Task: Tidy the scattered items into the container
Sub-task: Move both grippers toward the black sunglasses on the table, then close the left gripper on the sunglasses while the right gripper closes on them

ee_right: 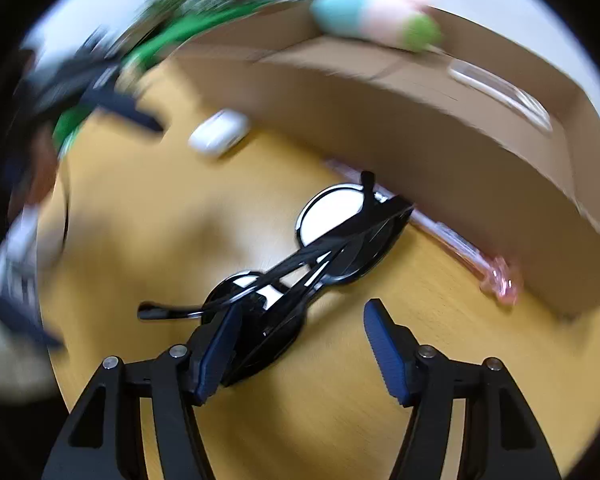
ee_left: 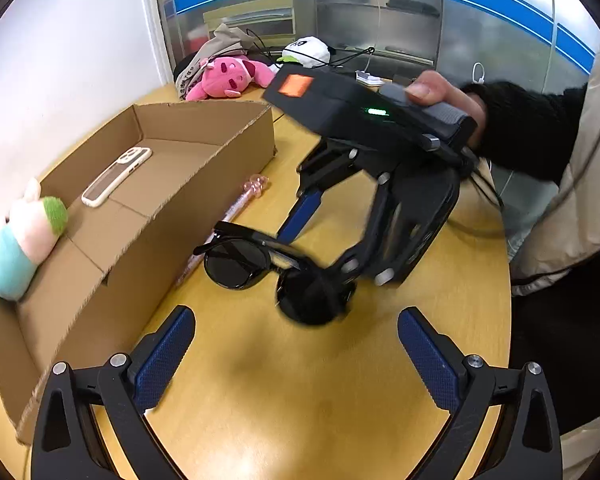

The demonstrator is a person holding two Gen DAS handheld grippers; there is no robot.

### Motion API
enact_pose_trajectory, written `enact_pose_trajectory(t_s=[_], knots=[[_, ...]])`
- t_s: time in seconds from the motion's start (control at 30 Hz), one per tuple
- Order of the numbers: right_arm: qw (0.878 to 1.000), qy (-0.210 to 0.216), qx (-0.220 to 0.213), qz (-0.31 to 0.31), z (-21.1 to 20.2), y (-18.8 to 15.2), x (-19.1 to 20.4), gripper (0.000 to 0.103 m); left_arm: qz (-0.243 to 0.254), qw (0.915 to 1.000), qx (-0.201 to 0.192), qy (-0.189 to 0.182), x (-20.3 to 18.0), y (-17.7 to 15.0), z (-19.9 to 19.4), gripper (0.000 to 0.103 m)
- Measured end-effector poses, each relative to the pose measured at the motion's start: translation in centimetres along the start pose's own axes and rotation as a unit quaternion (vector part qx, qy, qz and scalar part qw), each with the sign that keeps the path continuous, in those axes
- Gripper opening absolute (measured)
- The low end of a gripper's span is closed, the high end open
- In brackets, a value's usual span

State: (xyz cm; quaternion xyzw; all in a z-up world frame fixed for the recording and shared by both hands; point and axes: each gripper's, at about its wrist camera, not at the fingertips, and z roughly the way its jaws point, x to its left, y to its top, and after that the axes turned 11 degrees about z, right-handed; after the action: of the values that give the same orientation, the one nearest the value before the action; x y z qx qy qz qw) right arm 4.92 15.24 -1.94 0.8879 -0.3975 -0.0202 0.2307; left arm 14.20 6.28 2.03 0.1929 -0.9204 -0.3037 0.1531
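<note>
Reaching for sunglasses (ee_right: 332, 248) on table (ee_right: 140, 216) beside box (ee_right: 440, 140): light, rigid, slick lenses, fragile arms. Grab bridge/frame, not lens. Right gripper (ee_right: 300, 344) open, straddling one lens; left gripper (ee_left: 296, 356) open, empty.

Glossy sunglasses (ee_left: 260, 268) — matt cardboard box (ee_left: 204, 184)

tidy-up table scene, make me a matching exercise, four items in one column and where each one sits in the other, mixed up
Items:
1. phone
2. sunglasses
3. pink pen
4. pink plush toy

Places:
A. on the table against the outer wall of the cardboard box
B. at the far edge of the table, beyond the box
C. flat on the box floor
D. on the table under the right gripper

Pairs: 1-C, 2-D, 3-A, 4-B
</note>
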Motion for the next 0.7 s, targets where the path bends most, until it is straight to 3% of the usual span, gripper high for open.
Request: enact_pose_trajectory(t_s=[0.07,0.13,0.2,0.27,0.43,0.53,0.63,0.7], knots=[[0.997,0.002,0.018,-0.078,-0.3,-0.8,0.0,0.061,0.002,1.0,-0.001,0.0,-0.4,-0.2,-0.1,0.103],[0.994,0.003,0.042,-0.096,-0.6,-1.0,-1.5,0.06,0.005,1.0,-0.003,0.003,-0.8,-0.2,-0.2,0.103],[0.994,-0.033,0.053,-0.094,-1.3,-0.9,-3.3,0.061,0.011,0.9999,-0.005,0.005,-1.0,-0.1,-0.3,0.103],[0.994,-0.056,0.045,-0.085,-2.7,-0.7,-4.4,0.062,0.015,0.9999,-0.006,0.002,-1.0,0.1,-0.2,0.103],[0.993,-0.022,0.014,-0.112,-5.7,-0.9,-3.3,0.063,0.029,0.9994,0.007,-0.016,-0.8,1.0,1.5,0.103],[0.983,-0.018,0.031,-0.178,-4.5,-1.2,-0.9,0.063,0.046,0.9982,0.026,-0.03,-0.8,1.3,3.3,0.103],[0.966,-0.036,0.046,-0.252,-3.0,-1.4,1.1,0.063,0.047,0.9965,0.055,-0.04,-0.6,1.1,5.5,0.103],[0.962,-0.024,0.057,-0.267,-2.6,-0.6,1.0,0.063,0.053,0.9949,0.072,-0.046,-0.7,0.8,6.7,0.098]])
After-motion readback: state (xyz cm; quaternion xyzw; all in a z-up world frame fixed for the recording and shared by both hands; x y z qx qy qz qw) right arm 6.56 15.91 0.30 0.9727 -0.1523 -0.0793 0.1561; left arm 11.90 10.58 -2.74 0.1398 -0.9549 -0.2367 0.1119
